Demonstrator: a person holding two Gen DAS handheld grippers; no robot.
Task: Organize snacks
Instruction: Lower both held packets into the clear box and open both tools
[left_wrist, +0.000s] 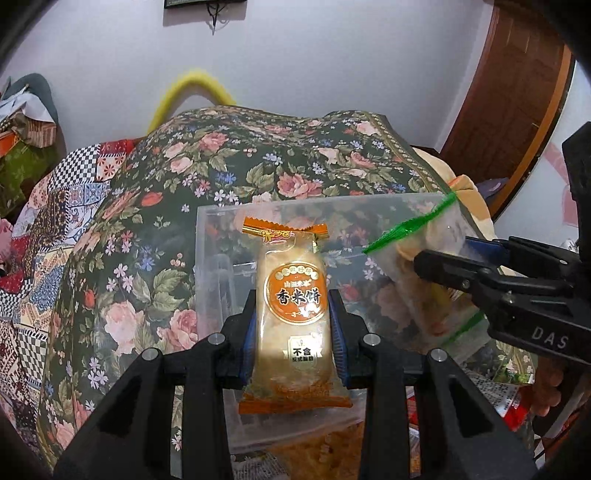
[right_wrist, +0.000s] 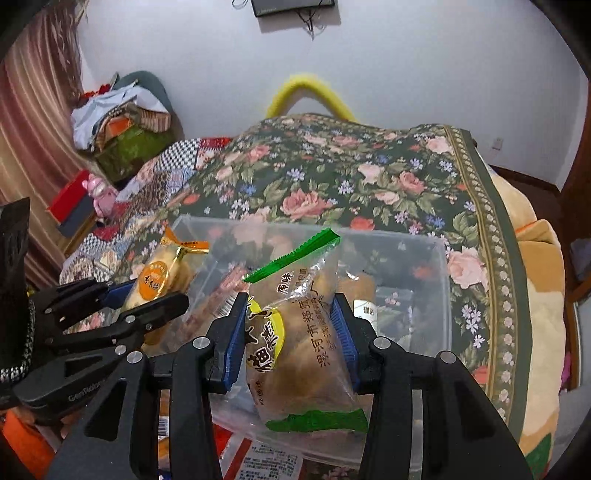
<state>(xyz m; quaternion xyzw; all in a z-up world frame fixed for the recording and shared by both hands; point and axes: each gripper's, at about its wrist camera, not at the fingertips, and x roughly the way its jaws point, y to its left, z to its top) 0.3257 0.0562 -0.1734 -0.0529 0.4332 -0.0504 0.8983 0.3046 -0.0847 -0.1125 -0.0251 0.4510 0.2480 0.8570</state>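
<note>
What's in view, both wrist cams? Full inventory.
rice cracker pack: 1, orange and clear, held upright between left fingers over the bin
bread pack: 1, clear with green seals, held between right fingers over the bin
clear plastic bin: 1, transparent, on the bed, some snacks inside
floral blanket: 1, dark green with pink roses, covers the bed
yellow hoop: 1, behind the bed
loose snack packets: several, red and white, near edge
left gripper: 1, black, blue pads, shut
right gripper: 1, black, blue pads, shut
</note>
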